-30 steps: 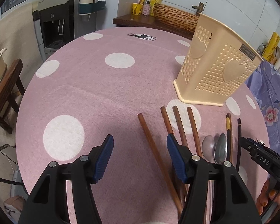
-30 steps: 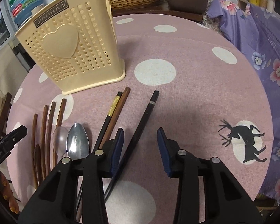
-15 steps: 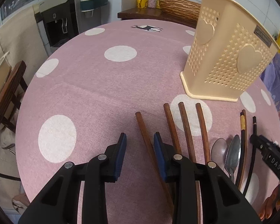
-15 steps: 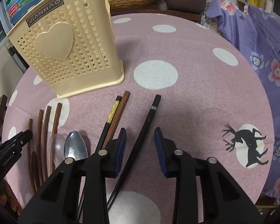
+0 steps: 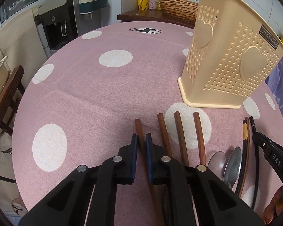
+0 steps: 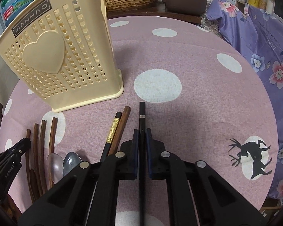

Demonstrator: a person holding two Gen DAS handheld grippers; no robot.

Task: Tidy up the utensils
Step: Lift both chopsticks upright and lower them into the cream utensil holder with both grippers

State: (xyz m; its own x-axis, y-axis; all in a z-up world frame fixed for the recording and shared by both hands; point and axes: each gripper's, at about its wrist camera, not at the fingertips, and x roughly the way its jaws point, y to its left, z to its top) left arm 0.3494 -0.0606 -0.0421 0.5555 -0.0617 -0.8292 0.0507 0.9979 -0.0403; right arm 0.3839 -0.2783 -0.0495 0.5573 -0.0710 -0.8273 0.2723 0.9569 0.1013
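A cream perforated utensil holder [image 5: 230, 62] stands upright on the pink dotted table; it also shows in the right wrist view [image 6: 56, 60]. My left gripper [image 5: 141, 141] is shut on the leftmost brown wooden handle [image 5: 138, 128]. Three more wooden handles [image 5: 179, 131] lie beside it, then two metal spoons [image 5: 226, 165] and dark chopsticks [image 5: 246, 150]. My right gripper [image 6: 142, 135] is shut on a black chopstick [image 6: 142, 114]. A gold-banded chopstick [image 6: 114, 130] and a brown one [image 6: 122, 124] lie just left of it.
The table's edge [image 5: 22, 101] curves at the left, with a wooden chair [image 5: 3, 98] beyond. A water dispenser [image 5: 54, 24] and a wicker basket [image 5: 177, 5] stand behind. Purple floral cloth [image 6: 264, 43] lies at the right.
Both grippers moved forward and closed: the left onto the leftmost wooden handle, the right onto the black chopstick. The black chopstick now lies straight between the right fingers.
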